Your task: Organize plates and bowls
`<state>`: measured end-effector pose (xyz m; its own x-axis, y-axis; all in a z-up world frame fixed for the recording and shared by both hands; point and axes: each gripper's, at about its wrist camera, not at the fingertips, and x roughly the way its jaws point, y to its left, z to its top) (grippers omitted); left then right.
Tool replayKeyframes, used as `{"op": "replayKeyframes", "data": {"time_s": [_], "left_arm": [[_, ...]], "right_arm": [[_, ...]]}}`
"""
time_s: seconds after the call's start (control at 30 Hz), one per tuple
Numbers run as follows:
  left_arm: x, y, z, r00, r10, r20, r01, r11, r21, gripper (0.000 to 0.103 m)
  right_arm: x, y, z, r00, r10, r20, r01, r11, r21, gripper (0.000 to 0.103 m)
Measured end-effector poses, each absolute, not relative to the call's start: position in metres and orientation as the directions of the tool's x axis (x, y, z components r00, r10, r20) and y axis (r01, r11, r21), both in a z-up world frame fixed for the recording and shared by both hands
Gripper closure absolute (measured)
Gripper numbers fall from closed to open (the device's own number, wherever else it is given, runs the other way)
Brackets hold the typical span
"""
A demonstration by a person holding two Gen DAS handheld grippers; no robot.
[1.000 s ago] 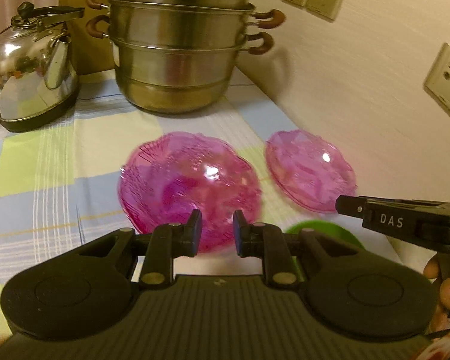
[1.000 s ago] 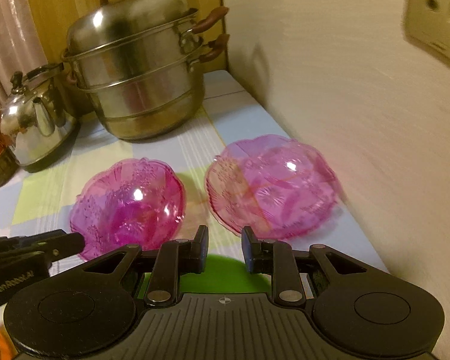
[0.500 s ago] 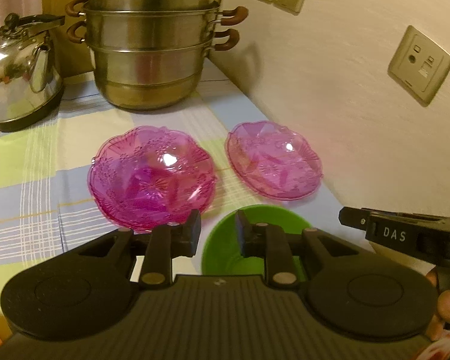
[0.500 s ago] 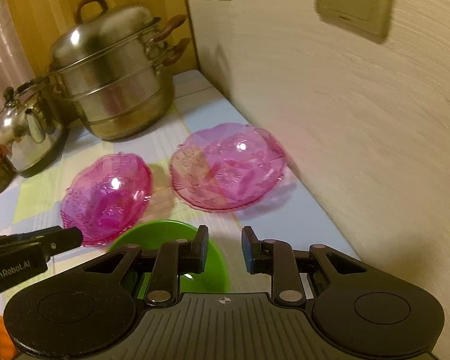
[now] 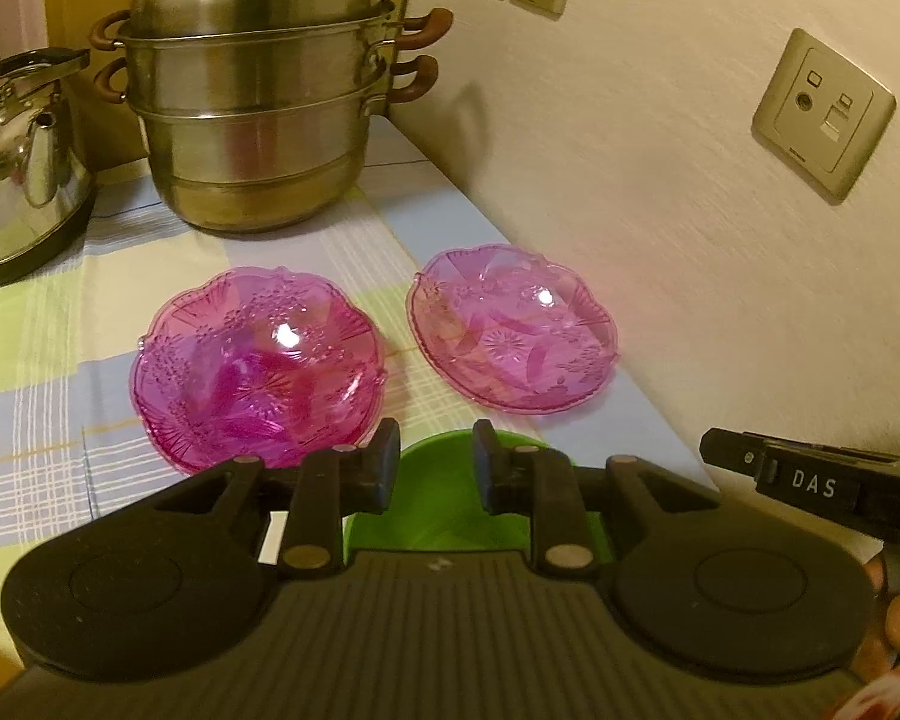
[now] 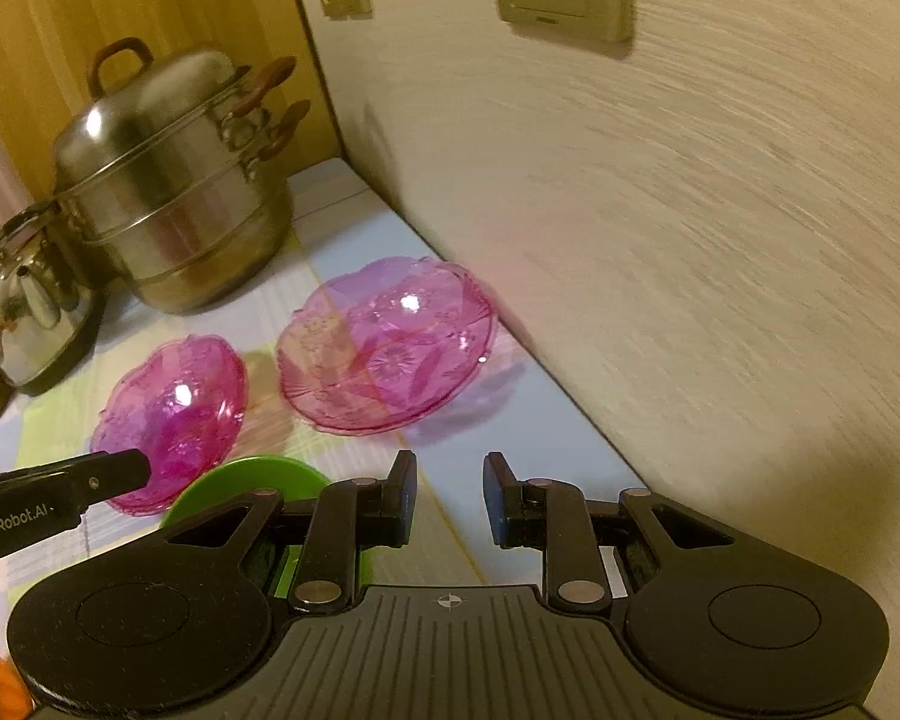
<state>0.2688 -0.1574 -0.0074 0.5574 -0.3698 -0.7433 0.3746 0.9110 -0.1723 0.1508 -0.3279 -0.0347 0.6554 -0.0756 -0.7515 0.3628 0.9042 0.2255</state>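
Observation:
Two clear pink dishes lie side by side on the checked tablecloth: a deeper pink bowl [image 5: 258,360] [image 6: 174,414] on the left and a flatter pink plate [image 5: 510,330] [image 6: 384,348] by the wall. In front of them sits a green bowl [image 5: 444,492] [image 6: 246,480], partly hidden under the gripper bodies. My left gripper [image 5: 435,468] hovers over the green bowl's far rim, its jaws a small gap apart with nothing between them. My right gripper [image 6: 450,498] hangs over bare cloth in front of the pink plate, also narrowly open and empty.
A tall steel steamer pot [image 5: 258,108] and a steel kettle [image 5: 18,162] stand at the back. The wall [image 5: 660,180] with sockets runs close along the table's right side. In the left wrist view the right gripper's finger [image 5: 810,480] reaches in from the right.
Both grippers have drawn back from the pink dishes, which now look smaller and farther off. The green bowl has come into view beneath the fingers. The left jaws stand slightly wider.

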Motion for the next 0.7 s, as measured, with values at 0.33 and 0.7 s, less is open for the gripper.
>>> {"op": "replayKeyframes", "data": {"time_s": [0.33, 0.7], "left_arm": [[0.283, -0.172, -0.011, 0.546, -0.375, -0.750, 0.404, 0.901, -0.157, 0.080], [0.332, -0.183, -0.026, 0.507, -0.403, -0.762, 0.450, 0.878, -0.165, 0.080]], "right_arm": [[0.156, -0.341, -0.041, 0.661, -0.076, -0.747, 0.392, 0.884, 0.256, 0.078], [0.185, -0.358, -0.058, 0.665, -0.071, -0.743, 0.411, 0.866, 0.284, 0.078]]}}
